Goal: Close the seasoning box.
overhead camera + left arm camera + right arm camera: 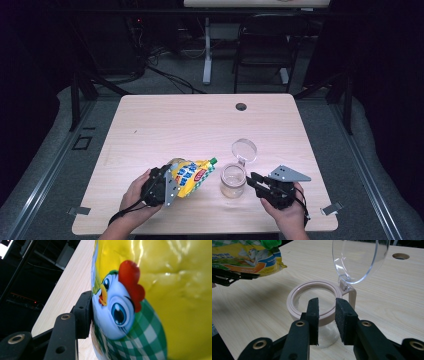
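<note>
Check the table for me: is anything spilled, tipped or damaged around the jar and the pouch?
Nothing stands out. The glass jar stands upright with its clear hinged lid flipped open, and no spill shows on the table. The yellow pouch is gripped in the left tool, off the tabletop, its green cap on.

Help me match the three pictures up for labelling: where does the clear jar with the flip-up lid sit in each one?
High view: the jar stands right of centre near the table's front edge, lid up behind it.
Left gripper view: not in it.
Right gripper view: it sits centre, its pink rim just beyond the right gripper.
Shared landmark: the yellow pouch, at upper left in the right gripper view.
</note>
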Demonstrator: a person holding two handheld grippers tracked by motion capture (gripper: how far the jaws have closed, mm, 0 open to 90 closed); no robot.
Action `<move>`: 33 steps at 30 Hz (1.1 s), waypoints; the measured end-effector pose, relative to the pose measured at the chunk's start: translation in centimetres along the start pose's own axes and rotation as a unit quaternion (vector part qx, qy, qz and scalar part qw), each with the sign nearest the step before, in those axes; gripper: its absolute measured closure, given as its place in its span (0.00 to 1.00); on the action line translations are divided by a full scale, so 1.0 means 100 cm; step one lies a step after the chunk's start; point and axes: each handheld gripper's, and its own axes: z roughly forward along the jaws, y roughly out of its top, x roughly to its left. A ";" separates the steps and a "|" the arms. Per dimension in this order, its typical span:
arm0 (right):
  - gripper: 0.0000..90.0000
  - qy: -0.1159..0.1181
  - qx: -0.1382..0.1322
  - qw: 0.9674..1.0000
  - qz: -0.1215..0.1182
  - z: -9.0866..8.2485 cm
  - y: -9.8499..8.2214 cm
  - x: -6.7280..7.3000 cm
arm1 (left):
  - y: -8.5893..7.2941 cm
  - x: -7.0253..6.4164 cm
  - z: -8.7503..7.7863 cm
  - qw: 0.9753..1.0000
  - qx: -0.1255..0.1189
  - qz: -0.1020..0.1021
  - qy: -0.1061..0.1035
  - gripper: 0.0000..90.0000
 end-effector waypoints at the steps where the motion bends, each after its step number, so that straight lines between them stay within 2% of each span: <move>1: 0.81 0.000 -0.001 1.000 0.000 0.000 0.000 0.000 | 0.001 0.000 0.001 1.000 0.002 0.001 -0.001 0.58; 6: 0.81 0.005 0.000 1.000 -0.001 0.001 0.001 0.003 | 0.004 -0.002 0.005 1.000 -0.004 0.007 0.005 0.58; 11: 0.81 0.009 0.000 1.000 -0.008 0.003 0.001 0.008 | 0.006 -0.003 0.010 1.000 -0.003 0.009 0.005 0.58; 26: 0.81 0.020 0.001 1.000 -0.022 0.009 0.002 0.019 | 0.012 -0.011 0.021 0.999 0.000 0.032 0.015 0.58; 28: 0.80 0.023 0.001 0.999 -0.028 0.010 0.002 0.022 | 0.014 -0.013 0.021 0.998 0.005 0.050 0.022 0.58; 32: 0.80 0.026 0.000 0.999 -0.029 0.011 0.002 0.024 | 0.017 -0.015 0.021 0.998 0.004 0.061 0.025 0.58; 33: 0.80 0.027 -0.001 0.999 -0.030 0.012 0.001 0.025 | 0.019 -0.016 0.021 0.997 0.009 0.075 0.030 0.58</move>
